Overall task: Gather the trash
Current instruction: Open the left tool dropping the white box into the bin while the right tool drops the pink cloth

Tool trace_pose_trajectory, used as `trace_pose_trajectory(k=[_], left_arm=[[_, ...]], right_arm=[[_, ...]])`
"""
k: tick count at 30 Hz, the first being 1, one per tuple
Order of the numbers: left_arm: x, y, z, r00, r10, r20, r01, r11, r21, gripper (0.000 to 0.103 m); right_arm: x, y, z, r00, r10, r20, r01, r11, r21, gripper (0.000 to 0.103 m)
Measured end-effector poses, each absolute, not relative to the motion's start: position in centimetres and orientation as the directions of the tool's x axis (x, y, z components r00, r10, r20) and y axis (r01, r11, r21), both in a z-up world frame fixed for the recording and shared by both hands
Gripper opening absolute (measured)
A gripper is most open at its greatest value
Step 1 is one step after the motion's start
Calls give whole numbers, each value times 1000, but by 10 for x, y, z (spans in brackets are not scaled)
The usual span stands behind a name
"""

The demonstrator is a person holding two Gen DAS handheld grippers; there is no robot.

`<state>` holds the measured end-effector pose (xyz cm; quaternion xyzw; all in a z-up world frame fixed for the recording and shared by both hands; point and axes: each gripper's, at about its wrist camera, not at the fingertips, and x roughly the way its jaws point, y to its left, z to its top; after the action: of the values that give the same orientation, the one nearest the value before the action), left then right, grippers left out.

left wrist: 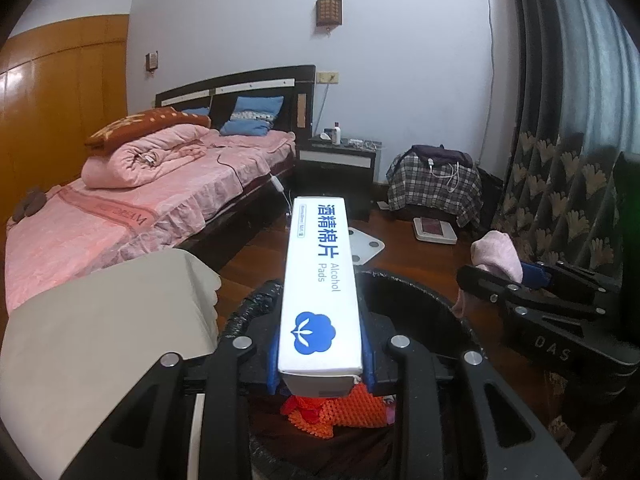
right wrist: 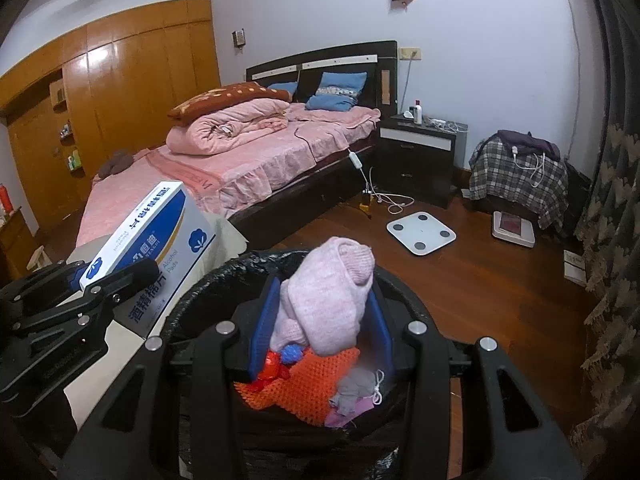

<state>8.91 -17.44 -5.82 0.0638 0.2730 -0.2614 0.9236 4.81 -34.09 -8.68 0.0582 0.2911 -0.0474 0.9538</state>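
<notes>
My left gripper point(left wrist: 322, 354) is shut on a white and blue alcohol pads box point(left wrist: 320, 280) and holds it over the black-lined trash bin point(left wrist: 420, 284). The box also shows at the left of the right wrist view point(right wrist: 156, 240). My right gripper point(right wrist: 324, 320) is shut on a pink knitted cloth point(right wrist: 332, 296) and holds it above the same bin point(right wrist: 208, 284). In the bin lie an orange mesh piece point(right wrist: 308, 388), a red item and grey and pink scraps. The right gripper with the pink cloth point(left wrist: 496, 256) shows at the right of the left wrist view.
A beige-covered surface point(left wrist: 100, 320) stands left of the bin. A bed with pink bedding point(right wrist: 248, 160) is behind it. A white scale point(right wrist: 421, 233), a second scale point(right wrist: 514, 229), cables, a nightstand point(right wrist: 420, 152) and a plaid-covered seat point(right wrist: 520, 176) stand on the wooden floor. Curtains hang at the right.
</notes>
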Motion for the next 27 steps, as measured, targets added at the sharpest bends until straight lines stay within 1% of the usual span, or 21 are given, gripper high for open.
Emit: trace_pose_trajectory(k=[11, 14, 15, 16, 17, 18, 20, 21, 23, 25, 26, 27], left_arm=[[107, -188, -82, 685, -443, -579, 529, 848, -23, 30], [112, -190, -88, 672, -446, -591, 532, 846, -34, 30], [114, -190, -89, 669, -447, -593, 533, 846, -36, 33], [115, -190, -89, 669, -445, -595, 532, 846, -35, 37], [116, -189, -90, 670, -446, -594, 531, 846, -36, 47], [118, -187, -89, 672, -445, -592, 529, 848, -37, 52], [119, -184, -89, 674, -441, -593, 524, 851, -37, 53], [119, -182, -90, 676, -436, -594, 520, 854, -35, 56], [120, -177, -89, 682, -425, -595, 508, 861, -33, 60], [120, -173, -86, 693, -410, -593, 494, 869, -25, 68], [119, -171, -84, 700, -401, -591, 485, 874, -18, 75], [118, -166, -82, 711, -392, -584, 476, 880, -12, 77]], right_arm=[[66, -348, -106, 800, -52, -597, 131, 987, 89, 42], [73, -348, -111, 796, -41, -604, 124, 988, 97, 44], [76, -349, -114, 792, -36, -609, 121, 988, 99, 48], [78, -349, -116, 790, -40, -612, 123, 988, 95, 54], [79, -349, -118, 788, -50, -613, 130, 988, 87, 60], [80, -349, -119, 787, -55, -615, 134, 988, 83, 64], [82, -348, -120, 788, -59, -612, 137, 987, 81, 71], [82, -349, -119, 790, -63, -610, 140, 987, 80, 74], [81, -349, -117, 797, -76, -600, 151, 986, 76, 88], [79, -349, -114, 801, -85, -592, 158, 985, 73, 92], [78, -349, -113, 800, -87, -594, 161, 984, 73, 94], [77, -349, -112, 798, -86, -597, 163, 984, 76, 96]])
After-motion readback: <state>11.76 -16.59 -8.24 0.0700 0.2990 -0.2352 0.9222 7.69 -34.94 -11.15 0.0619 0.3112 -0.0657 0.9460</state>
